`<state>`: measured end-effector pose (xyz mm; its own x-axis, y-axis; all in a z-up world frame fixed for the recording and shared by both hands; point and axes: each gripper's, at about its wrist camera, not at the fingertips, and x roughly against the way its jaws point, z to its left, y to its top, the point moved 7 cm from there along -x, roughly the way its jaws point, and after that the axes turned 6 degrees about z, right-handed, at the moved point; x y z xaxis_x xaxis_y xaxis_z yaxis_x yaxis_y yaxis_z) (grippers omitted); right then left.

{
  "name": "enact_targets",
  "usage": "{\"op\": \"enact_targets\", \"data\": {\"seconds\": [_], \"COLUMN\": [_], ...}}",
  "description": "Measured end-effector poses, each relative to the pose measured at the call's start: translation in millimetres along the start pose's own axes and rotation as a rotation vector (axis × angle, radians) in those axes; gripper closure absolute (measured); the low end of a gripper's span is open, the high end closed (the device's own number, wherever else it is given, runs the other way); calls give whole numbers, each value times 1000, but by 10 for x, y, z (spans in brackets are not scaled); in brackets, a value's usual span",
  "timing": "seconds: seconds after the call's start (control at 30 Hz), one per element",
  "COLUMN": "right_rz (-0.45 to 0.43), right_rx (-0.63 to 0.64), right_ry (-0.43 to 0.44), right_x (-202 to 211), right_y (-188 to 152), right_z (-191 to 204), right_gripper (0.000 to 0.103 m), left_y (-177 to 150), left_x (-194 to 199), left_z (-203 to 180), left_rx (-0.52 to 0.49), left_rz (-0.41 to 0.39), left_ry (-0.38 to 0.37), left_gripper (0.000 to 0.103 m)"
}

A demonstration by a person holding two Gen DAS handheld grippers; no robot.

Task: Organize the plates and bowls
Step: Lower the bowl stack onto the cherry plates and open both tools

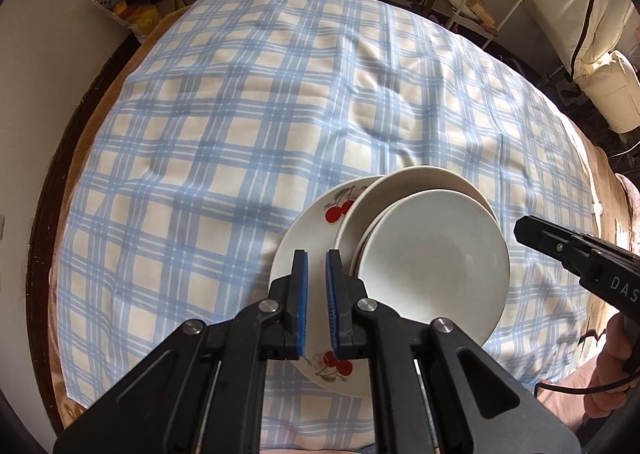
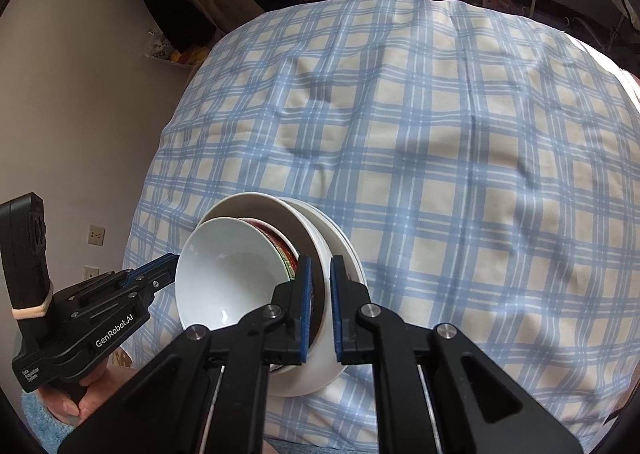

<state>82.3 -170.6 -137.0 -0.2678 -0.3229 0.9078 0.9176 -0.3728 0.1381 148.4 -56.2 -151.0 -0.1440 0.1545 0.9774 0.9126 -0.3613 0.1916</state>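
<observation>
The bowls [image 1: 432,250] are sitting nested on the cherry plate [image 1: 308,238]; stacking looks nearly done. Both grippers, left [image 1: 316,254] and right [image 2: 320,260], are hovering almost closed, pinching nothing.

Two white bowls [image 1: 432,254] sit stacked on a cherry plate [image 1: 316,230] — left gripper [image 1: 316,278] over its rim, fingers [image 1: 300,294] slightly parted — on a checked cloth [image 1: 240,114].
</observation>
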Motion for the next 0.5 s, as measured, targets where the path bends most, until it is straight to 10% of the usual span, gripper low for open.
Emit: {"op": "enact_targets", "data": {"seconds": [0.5], "right_rz": [-242], "right_rx": [176], "right_ry": [-56], "right_x": [834], "right_y": [-376], "right_z": [98], "right_gripper": [41], "left_y": [-400], "left_x": [936], "left_z": [-47], "left_rx": [-46], "left_rz": [-341], "left_ry": [124], "left_gripper": [59]}}
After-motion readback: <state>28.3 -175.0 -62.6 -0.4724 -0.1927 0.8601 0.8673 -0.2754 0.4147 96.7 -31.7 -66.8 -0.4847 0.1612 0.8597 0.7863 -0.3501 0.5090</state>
